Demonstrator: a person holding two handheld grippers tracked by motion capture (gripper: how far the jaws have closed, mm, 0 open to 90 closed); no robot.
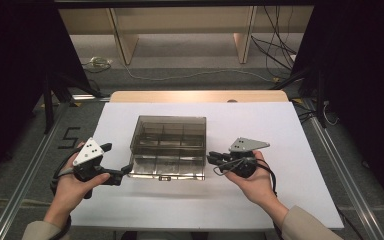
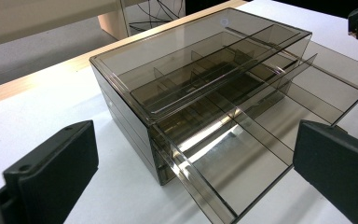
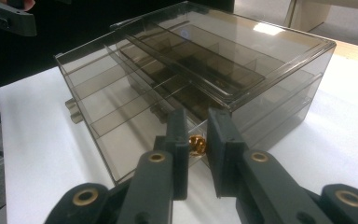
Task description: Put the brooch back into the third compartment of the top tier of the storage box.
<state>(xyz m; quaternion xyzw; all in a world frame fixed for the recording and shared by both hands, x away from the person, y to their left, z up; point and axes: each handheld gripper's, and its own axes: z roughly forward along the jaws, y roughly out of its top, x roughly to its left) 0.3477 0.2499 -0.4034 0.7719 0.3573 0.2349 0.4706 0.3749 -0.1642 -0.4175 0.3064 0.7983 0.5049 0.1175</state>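
Drawer half open on smoked-plastic organiser; right tongs pinching its knob.

The smoky transparent plastic drawer box point(image 1: 169, 145) sits mid-counter on the white sheet-covered counter point(image 1: 280, 130), its bottom divided drawer point(image 1: 167, 167) drawn out toward 6 o'clock. The right tongs point(image 3: 197, 140) stand nearly together, pinching the small brass knob point(image 3: 196, 144) on the drawer front. The left tongs point(image 2: 186, 172), spread wide, hover at the box's 9 o'clock corner, holding nothing. Judgement: move the drawer straight along its runners and brace the casing with the left tongs, lest the light box slide.
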